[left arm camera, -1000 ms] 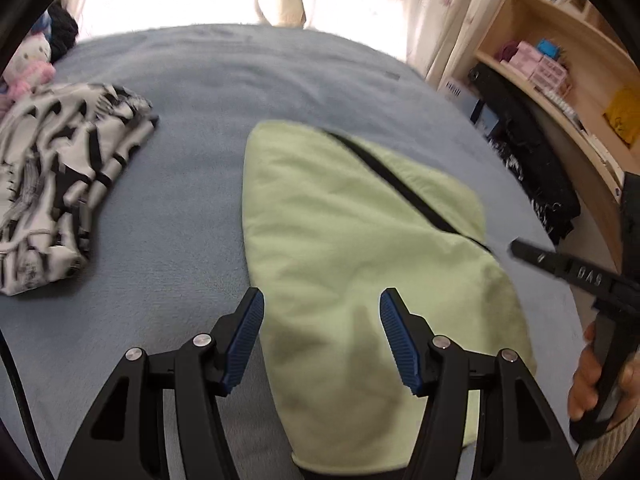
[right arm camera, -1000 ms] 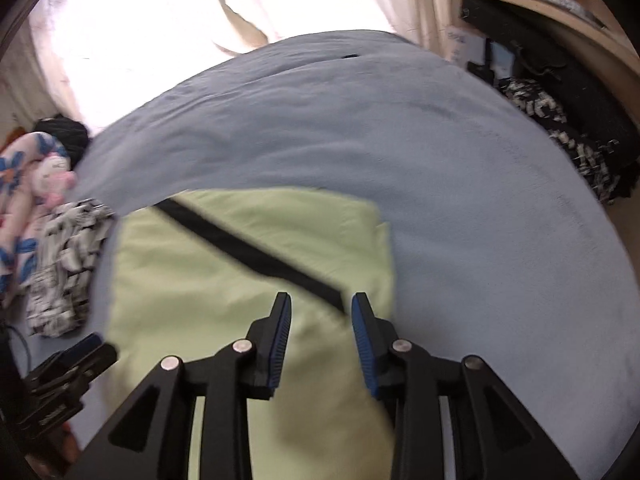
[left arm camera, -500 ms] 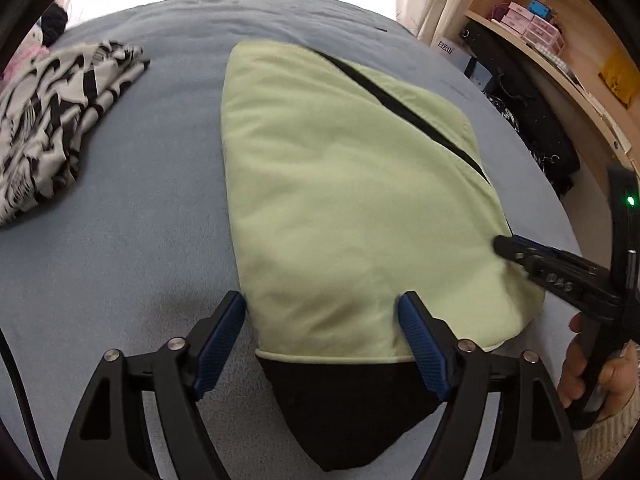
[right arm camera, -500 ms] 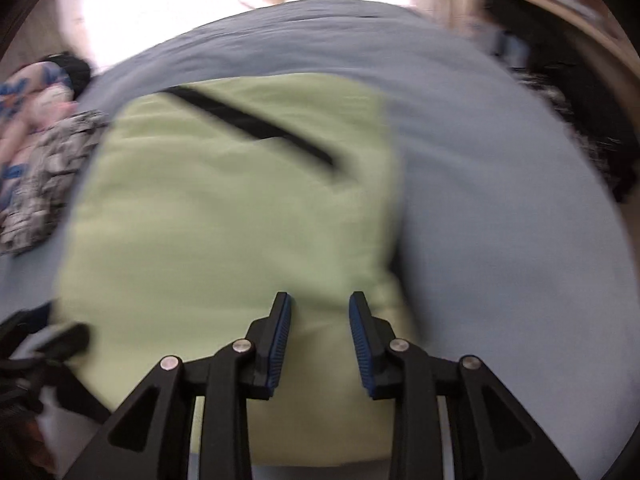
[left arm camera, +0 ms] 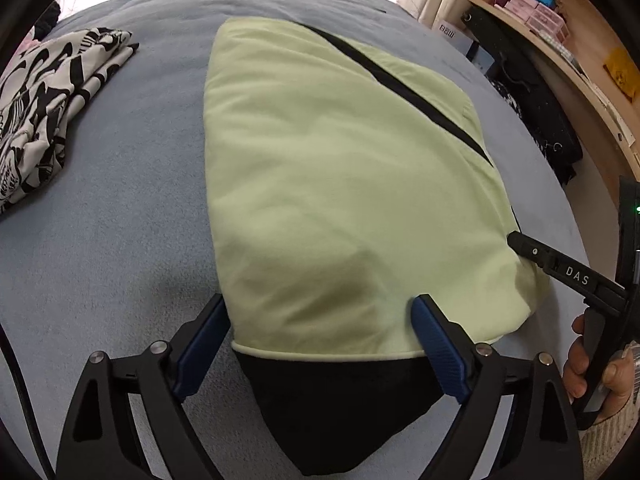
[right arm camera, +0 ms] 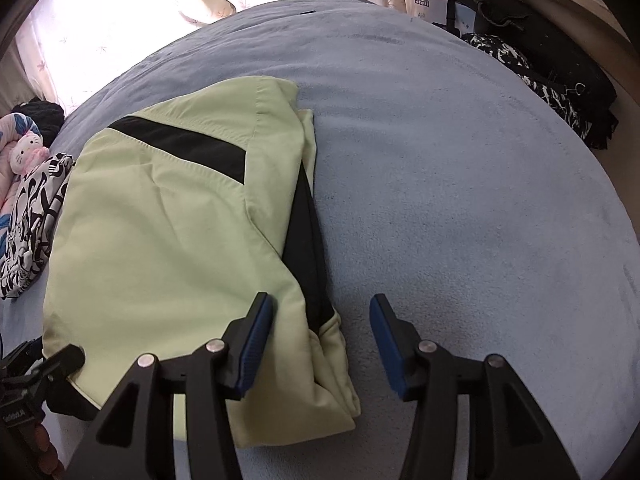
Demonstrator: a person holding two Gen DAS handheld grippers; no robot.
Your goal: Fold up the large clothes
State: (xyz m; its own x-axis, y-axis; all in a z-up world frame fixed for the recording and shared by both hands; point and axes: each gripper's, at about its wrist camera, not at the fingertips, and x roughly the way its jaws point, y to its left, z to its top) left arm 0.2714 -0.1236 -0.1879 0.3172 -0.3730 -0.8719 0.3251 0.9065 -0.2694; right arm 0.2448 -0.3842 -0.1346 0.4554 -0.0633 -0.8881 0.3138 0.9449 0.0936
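A light green garment with black trim (left arm camera: 340,184) lies folded on the blue bed (left arm camera: 120,220); it also shows in the right wrist view (right arm camera: 168,232). My left gripper (left arm camera: 320,344) is open, its fingers either side of the garment's near end, where black fabric (left arm camera: 332,404) shows below the green edge. My right gripper (right arm camera: 320,340) is open over the garment's near right corner; it also appears in the left wrist view (left arm camera: 560,272) at the garment's right edge. Neither holds anything.
A black-and-white patterned garment (left arm camera: 44,104) lies at the bed's left. A plush toy (right arm camera: 26,152) sits beyond it. Wooden shelves (left arm camera: 560,40) and dark clothes (right arm camera: 540,64) stand along the right. Curtains (right arm camera: 120,12) hang at the far end.
My right gripper has opened from nearly shut and now sits over the garment's right corner. My left gripper stays open and has closed in on the garment's near end.
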